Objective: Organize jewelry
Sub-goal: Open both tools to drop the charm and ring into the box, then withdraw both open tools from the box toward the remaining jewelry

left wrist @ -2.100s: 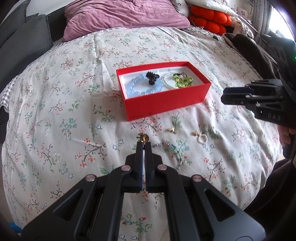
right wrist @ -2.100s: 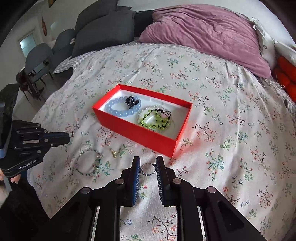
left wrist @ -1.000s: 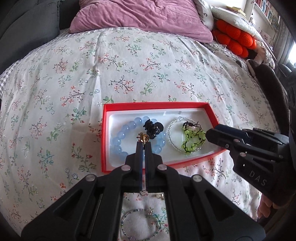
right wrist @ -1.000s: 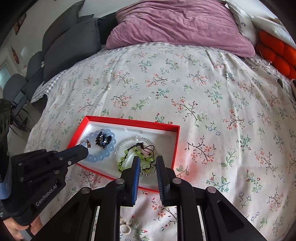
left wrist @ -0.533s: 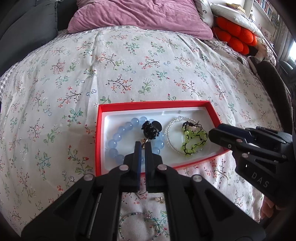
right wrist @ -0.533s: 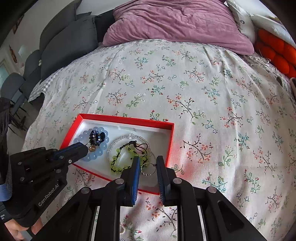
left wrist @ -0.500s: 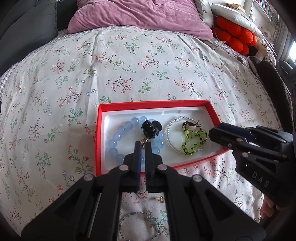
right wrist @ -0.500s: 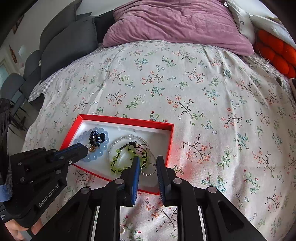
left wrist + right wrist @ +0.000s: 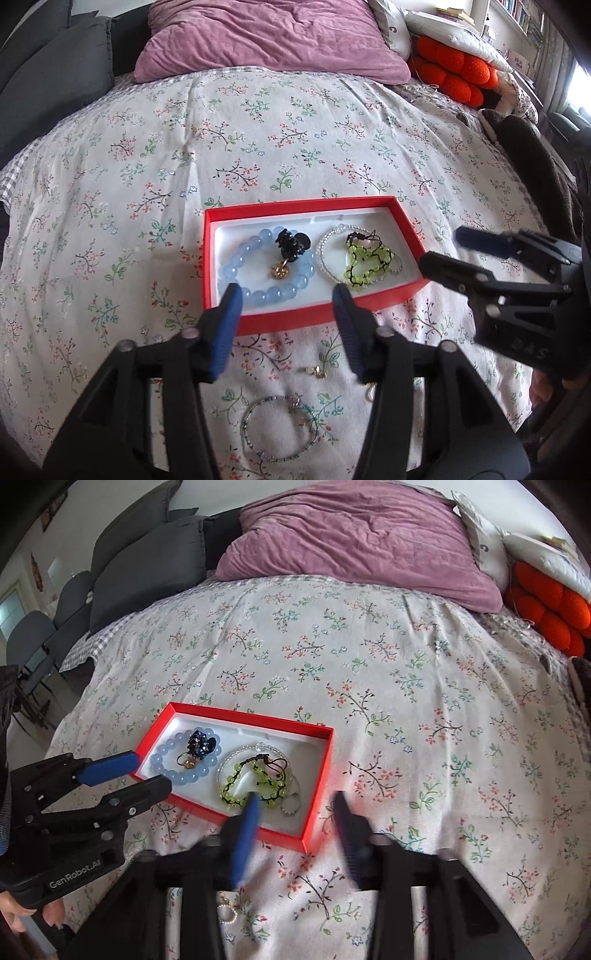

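A: Nearest, on the bed's floral cover point(image 9: 258, 122), short of the red box point(image 9: 317, 319): a thin beaded bangle point(image 9: 280, 428), a small gold earring point(image 9: 316, 370), a pearl ring point(image 9: 226, 912).

B: Left tongs point(image 9: 286, 291)?

A: Released. The jaws have just been opening and stand apart over the box's near wall, with nothing between them. The gold pendant point(image 9: 279, 271) lies in the box, inside the blue bead bracelet point(image 9: 258, 291), just below the black charm point(image 9: 291, 242).

B: Right tongs point(image 9: 295, 805)?

A: Also released, jaws just opened, nothing gripped. The small silver ring point(image 9: 290, 806) lies in the box's near right corner, beside the green bead bracelet point(image 9: 255, 786) and the clear bead bracelet point(image 9: 325, 254).

B: Beyond the box?

A: Bare floral cover, then a purple pillow point(image 9: 273, 40); orange cushions point(image 9: 454, 70) to the far right of the box, grey cushions point(image 9: 147, 561) to its far left.
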Demonstrator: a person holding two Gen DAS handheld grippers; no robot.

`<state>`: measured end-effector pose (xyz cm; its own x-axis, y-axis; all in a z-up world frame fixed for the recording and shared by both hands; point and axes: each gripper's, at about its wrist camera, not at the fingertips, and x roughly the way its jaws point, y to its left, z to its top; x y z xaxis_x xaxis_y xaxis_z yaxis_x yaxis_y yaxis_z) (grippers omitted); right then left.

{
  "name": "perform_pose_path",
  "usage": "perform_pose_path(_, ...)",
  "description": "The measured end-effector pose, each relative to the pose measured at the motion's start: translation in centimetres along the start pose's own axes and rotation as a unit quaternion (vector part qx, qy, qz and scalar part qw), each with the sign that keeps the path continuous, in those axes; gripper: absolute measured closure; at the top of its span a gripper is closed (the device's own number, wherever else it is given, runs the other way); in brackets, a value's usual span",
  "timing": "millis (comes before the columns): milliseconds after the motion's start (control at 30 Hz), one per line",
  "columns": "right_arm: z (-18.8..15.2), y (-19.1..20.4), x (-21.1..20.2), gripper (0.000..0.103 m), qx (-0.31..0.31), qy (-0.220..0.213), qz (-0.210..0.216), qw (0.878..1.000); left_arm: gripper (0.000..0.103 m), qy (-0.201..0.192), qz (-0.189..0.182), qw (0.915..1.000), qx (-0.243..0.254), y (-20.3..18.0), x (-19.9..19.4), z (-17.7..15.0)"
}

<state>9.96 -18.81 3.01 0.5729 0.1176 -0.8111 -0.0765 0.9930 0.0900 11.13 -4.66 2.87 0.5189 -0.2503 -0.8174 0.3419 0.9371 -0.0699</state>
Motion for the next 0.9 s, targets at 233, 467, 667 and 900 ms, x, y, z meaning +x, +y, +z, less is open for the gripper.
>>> perform_pose_path(233, -1.0, -0.4, -2.0, 0.025, -0.001, -0.015, -0.004, 1.000, 0.020, 0.004, 0.017, 0.9998, -0.005, 0.5, -1.4, -1.4)
perform_pose_path(467, -2.8, -0.1, -2.3, 0.013, -0.025, -0.002, -0.038, 0.999, 0.001, 0.008, 0.046, 0.9989, 0.000, 0.9, -1.9, -3.2)
perform_pose_path(667, -4.3, -0.2, -2.2, 0.000, -0.022, 0.010, -0.041, 0.999, 0.001, 0.012, 0.054, 0.9984, -0.003, 1.5, -2.4, -4.8)
perform_pose_path(900, -6.3, 0.2, -1.9, 0.000, -0.049, 0.033, -0.046, 0.997, 0.001, 0.030, 0.059, 0.9978, 0.001, 2.6, -2.5, -7.3)
